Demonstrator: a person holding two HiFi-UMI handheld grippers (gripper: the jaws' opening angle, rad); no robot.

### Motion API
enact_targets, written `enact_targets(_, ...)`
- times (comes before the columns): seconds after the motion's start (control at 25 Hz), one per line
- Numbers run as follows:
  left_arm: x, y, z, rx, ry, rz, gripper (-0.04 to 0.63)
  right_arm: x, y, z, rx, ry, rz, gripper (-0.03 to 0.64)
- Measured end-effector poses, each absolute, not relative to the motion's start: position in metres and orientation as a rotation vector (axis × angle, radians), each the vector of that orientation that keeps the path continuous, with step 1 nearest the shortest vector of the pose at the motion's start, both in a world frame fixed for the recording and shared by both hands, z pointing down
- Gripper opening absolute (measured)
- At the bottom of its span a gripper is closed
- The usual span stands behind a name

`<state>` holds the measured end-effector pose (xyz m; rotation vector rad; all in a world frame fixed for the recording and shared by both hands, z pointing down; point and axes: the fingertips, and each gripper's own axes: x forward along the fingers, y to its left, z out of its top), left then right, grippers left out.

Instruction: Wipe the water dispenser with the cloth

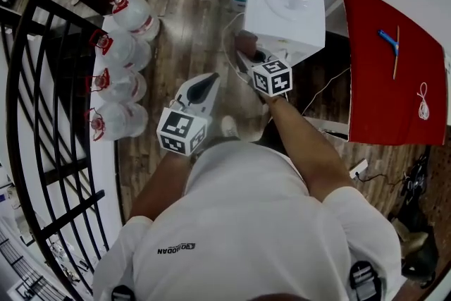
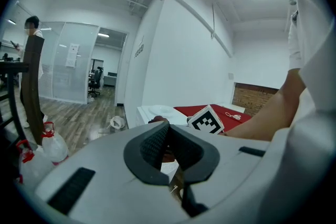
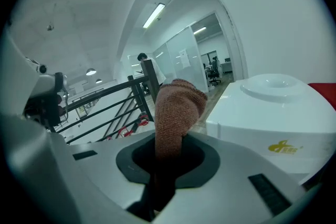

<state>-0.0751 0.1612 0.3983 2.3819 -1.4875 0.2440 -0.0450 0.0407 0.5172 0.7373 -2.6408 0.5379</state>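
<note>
Just short of the water dispenser (image 1: pixel 287 7), a person holds the cloth (image 1: pixel 245 41) in the right gripper (image 1: pixel 248 54).
The right fingers are clamped on the brown knitted cloth (image 3: pixel 176 107), which sticks out past their tips. The white dispenser (image 3: pixel 273 123) stands just ahead and to their right; contact cannot be told. The left gripper (image 1: pixel 208 82), fingers together on nothing, is beside it, with water bottles (image 1: pixel 125 51) off to its left.
</note>
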Motion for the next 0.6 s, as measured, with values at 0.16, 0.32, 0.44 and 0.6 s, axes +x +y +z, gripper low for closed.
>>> enact_targets(0.16, -0.080, 0.161, 0.403, 2.355, -1.511, 0.219, -0.008, -0.046, 0.037, 0.528, 0.706, -2.613, 0.498, 0.054)
enact_targets(0.32, -0.074, 0.153, 0.407, 2.365, -1.526, 0.254, -0.008, -0.026, 0.025, 0.534, 0.747, -2.589, 0.499, 0.054)
enact_targets(0.44, -0.069, 0.147, 0.410, 2.383, -1.525, 0.278, -0.008, -0.004, 0.020, 0.536, 0.798, -2.567, 0.515, 0.054)
enact_targets(0.6, -0.057, 0.135, 0.413, 2.381, -1.488, 0.246, -0.008, 0.029, 0.014, 0.539, 0.851, -2.539, 0.517, 0.054)
